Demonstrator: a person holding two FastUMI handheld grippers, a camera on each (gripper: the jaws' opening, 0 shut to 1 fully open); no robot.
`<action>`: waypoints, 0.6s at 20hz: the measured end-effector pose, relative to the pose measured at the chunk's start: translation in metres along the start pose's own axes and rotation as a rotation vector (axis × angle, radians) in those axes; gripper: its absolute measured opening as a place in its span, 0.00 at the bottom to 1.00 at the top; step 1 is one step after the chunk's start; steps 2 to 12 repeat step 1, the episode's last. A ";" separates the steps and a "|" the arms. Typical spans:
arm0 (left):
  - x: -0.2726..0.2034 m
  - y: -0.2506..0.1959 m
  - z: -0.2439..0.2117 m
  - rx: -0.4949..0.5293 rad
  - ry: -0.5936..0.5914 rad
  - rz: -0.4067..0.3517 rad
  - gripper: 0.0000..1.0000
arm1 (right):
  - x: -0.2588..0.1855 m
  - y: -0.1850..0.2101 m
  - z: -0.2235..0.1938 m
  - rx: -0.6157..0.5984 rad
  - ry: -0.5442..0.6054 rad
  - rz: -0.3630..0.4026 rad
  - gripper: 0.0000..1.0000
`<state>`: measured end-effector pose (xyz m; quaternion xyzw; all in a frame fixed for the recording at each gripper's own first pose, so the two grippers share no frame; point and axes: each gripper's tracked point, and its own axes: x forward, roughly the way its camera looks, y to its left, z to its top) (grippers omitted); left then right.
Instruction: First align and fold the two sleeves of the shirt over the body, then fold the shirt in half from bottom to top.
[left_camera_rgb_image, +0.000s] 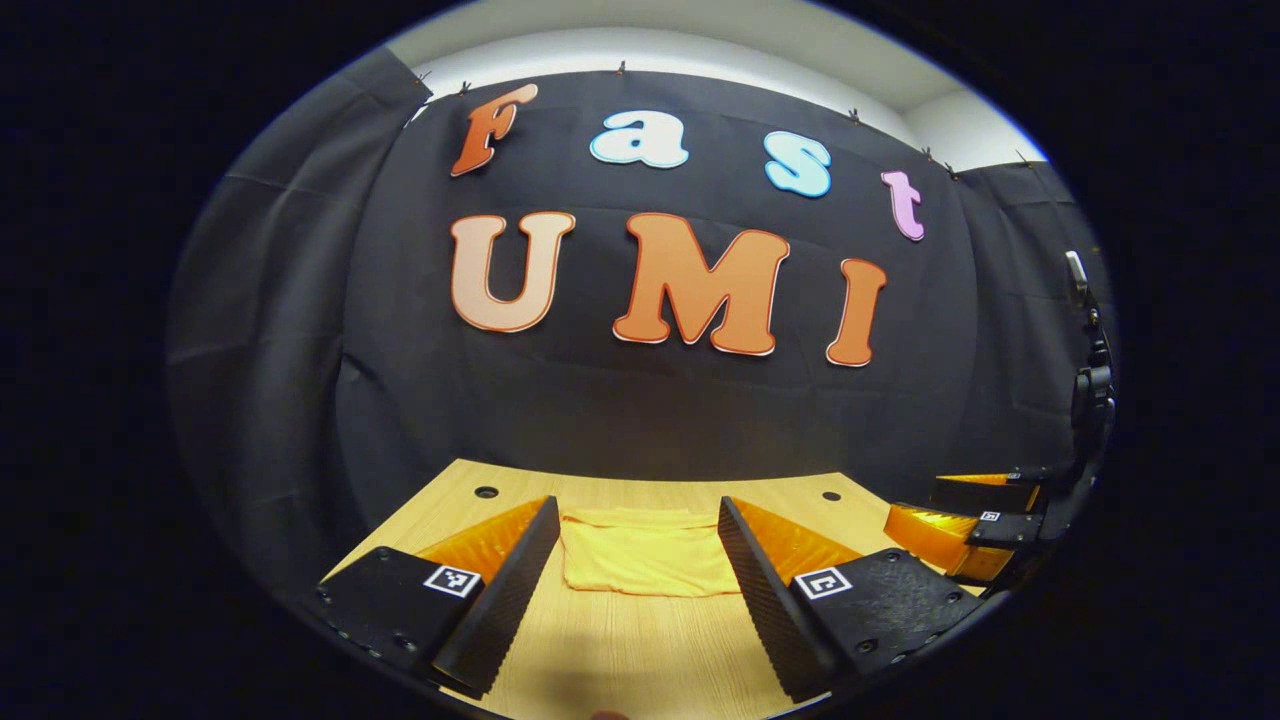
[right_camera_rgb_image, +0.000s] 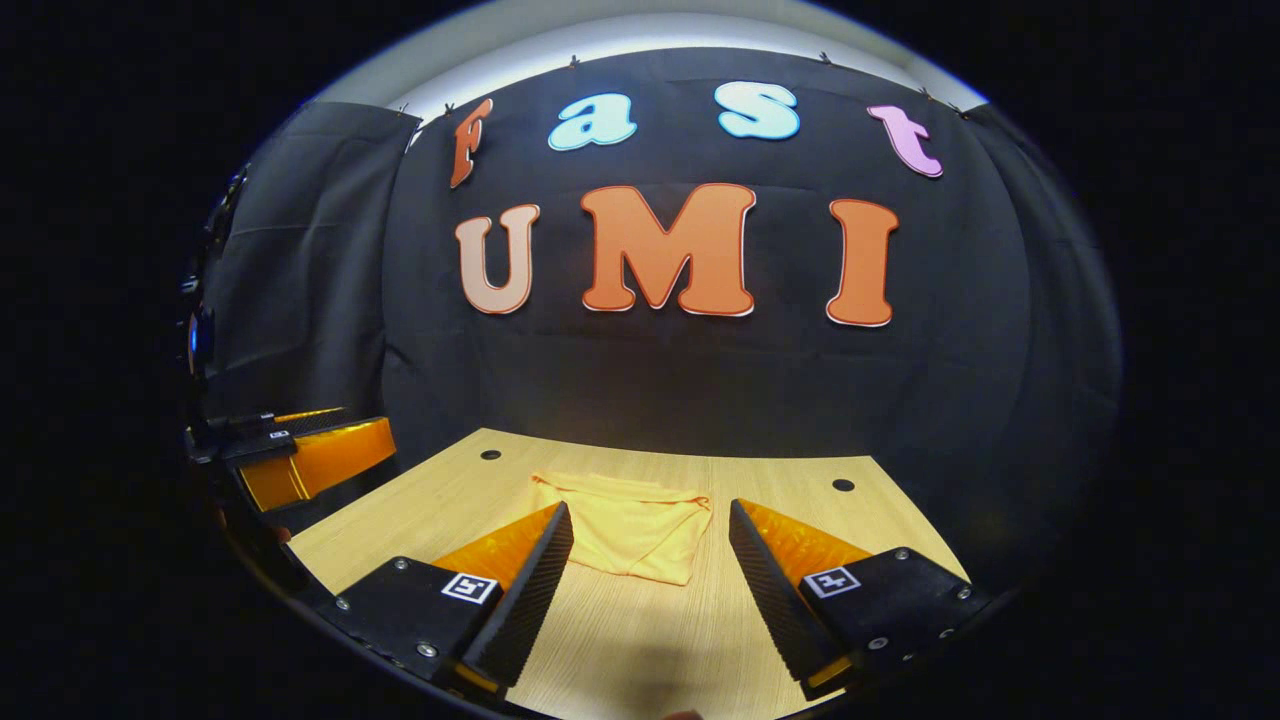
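Note:
A yellow shirt (left_camera_rgb_image: 645, 553) lies folded into a small rectangle on the wooden table (left_camera_rgb_image: 620, 650), toward its far side. In the left gripper view my left gripper (left_camera_rgb_image: 638, 580) hovers open above the table's near part, fingers spread either side of the shirt and clear of it. The right gripper (left_camera_rgb_image: 975, 520) shows at the right edge there, open. In the right gripper view the shirt (right_camera_rgb_image: 630, 530) lies ahead and slightly left, and my right gripper (right_camera_rgb_image: 650, 580) is open and holds nothing. The left gripper (right_camera_rgb_image: 300, 450) appears at the left edge of that view.
Two small dark holes (right_camera_rgb_image: 490, 454) (right_camera_rgb_image: 843, 485) sit near the table's far corners. Black cloth walls close in the table at the back and both sides. Bare wood (right_camera_rgb_image: 640, 640) lies between the shirt and the near edge.

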<state>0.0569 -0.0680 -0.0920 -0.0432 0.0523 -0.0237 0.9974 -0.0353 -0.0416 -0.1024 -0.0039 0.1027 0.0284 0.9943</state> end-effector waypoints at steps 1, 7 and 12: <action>-0.005 0.001 0.000 -0.004 0.000 -0.009 0.98 | -0.001 0.004 -0.001 -0.009 0.003 0.008 0.95; -0.005 0.001 0.000 -0.004 0.000 -0.009 0.98 | -0.001 0.004 -0.001 -0.009 0.003 0.008 0.95; -0.005 0.001 0.000 -0.004 0.000 -0.009 0.98 | -0.001 0.004 -0.001 -0.009 0.003 0.008 0.95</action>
